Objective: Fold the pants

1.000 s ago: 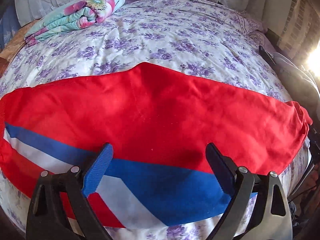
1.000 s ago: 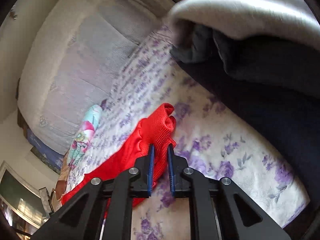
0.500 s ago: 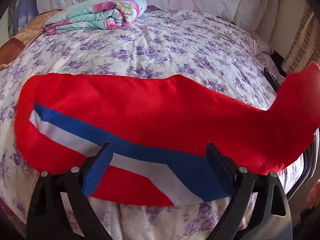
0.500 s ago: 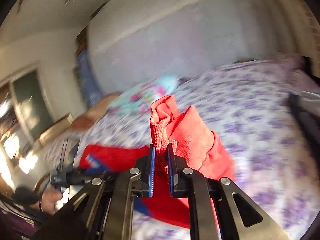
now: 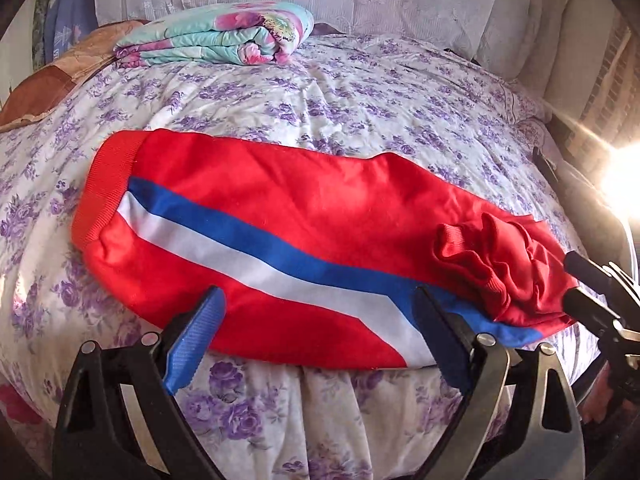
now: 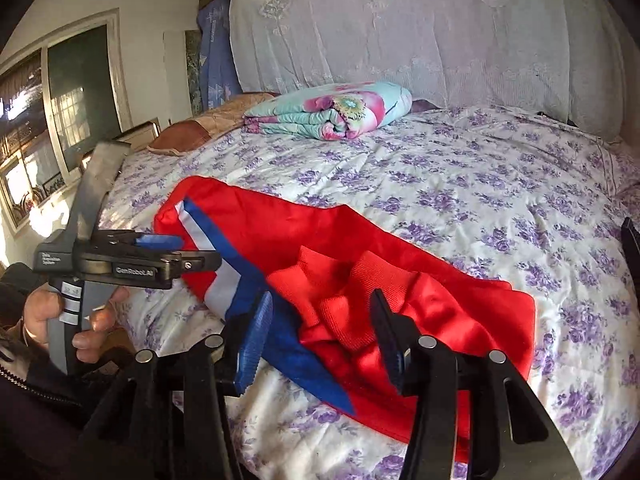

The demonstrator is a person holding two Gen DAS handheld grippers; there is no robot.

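- Red pants (image 5: 280,216) w/ blue + white side stripe lie lengthwise across near part of the bed (image 5: 360,92), near its front edge.
- Ribbed cuff end (image 5: 480,256) lies bunched on top of the pants at the right in the left wrist view; other ribbed end (image 5: 108,184) flat at left.
- Left tongs (image 5: 320,340): wide open, nothing between the jaws, hovering over bed's front edge just short of the pants; a hand (image 6: 60,316) grips its handle.
- Right tongs (image 6: 320,340): jaws opening, about halfway apart; crumpled cuff (image 6: 340,292) seen in the gap, pads not pressing on it.
- Folded floral blanket (image 5: 216,36) at far side of bed, well apart from pants.
- Brown pillow (image 6: 200,128) beside blanket; lace cover (image 6: 400,28) over headboard.
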